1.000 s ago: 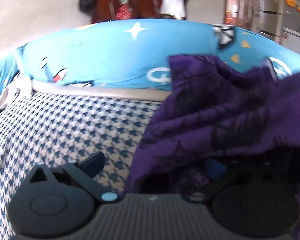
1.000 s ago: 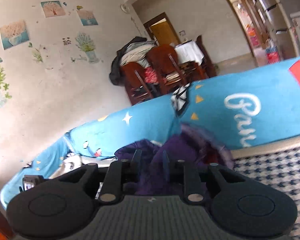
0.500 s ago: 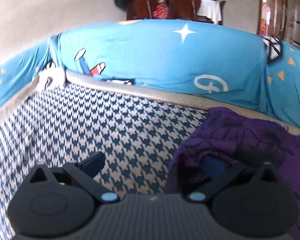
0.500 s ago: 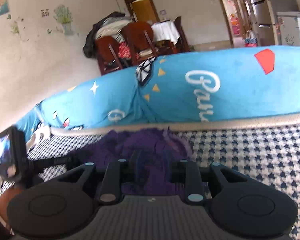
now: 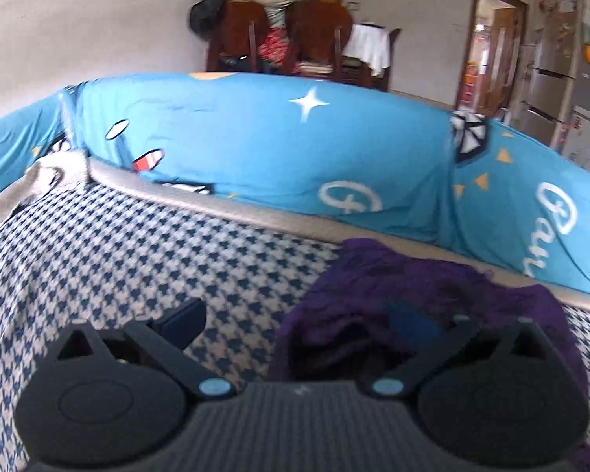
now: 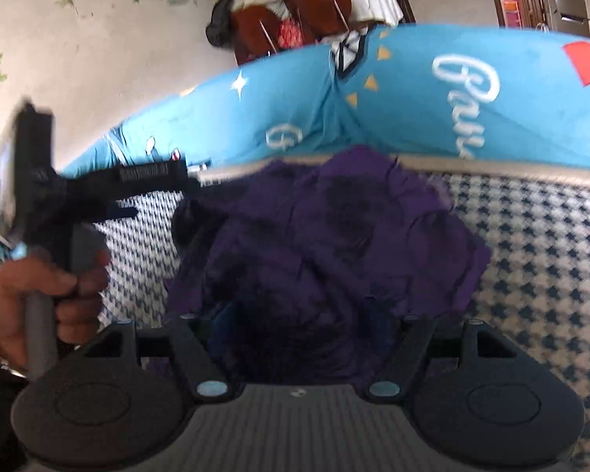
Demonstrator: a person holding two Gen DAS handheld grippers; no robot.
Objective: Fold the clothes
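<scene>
Over on the left, the person's hand (image 6: 39, 295) grips the grey handle of the left gripper (image 5: 299, 316), whose jaws stand wide apart over the houndstooth seat cover (image 5: 137, 259); its left finger hangs above bare checked cloth, while the right finger sits at the near edge of the purple garment (image 6: 326, 244), and from these views I cannot tell whether it touches the fabric, though nothing is pinched between the two. Moving across, the garment itself lies in a loose, rumpled heap on the seat, bunched up against the pale piping at the foot of the blue backrest cover (image 5: 255, 149) with its stars and white lettering. No straight edge, no flat panel and no crease shows anywhere in it, so by my reckoning the folding proper has not begun: the cloth has only been set down. Further right, the right gripper (image 6: 306, 326) hangs low over the near side of the heap; its jaws have just been opening and now stand spread, with purple folds lying between them but not squeezed by the pads, so the garment looks released. To the right of that there is only open checked seat, room enough to spread the piece out. What seems left is nearly everything: finding the corners or hem, pulling the cloth flat, then making the folds.
</scene>
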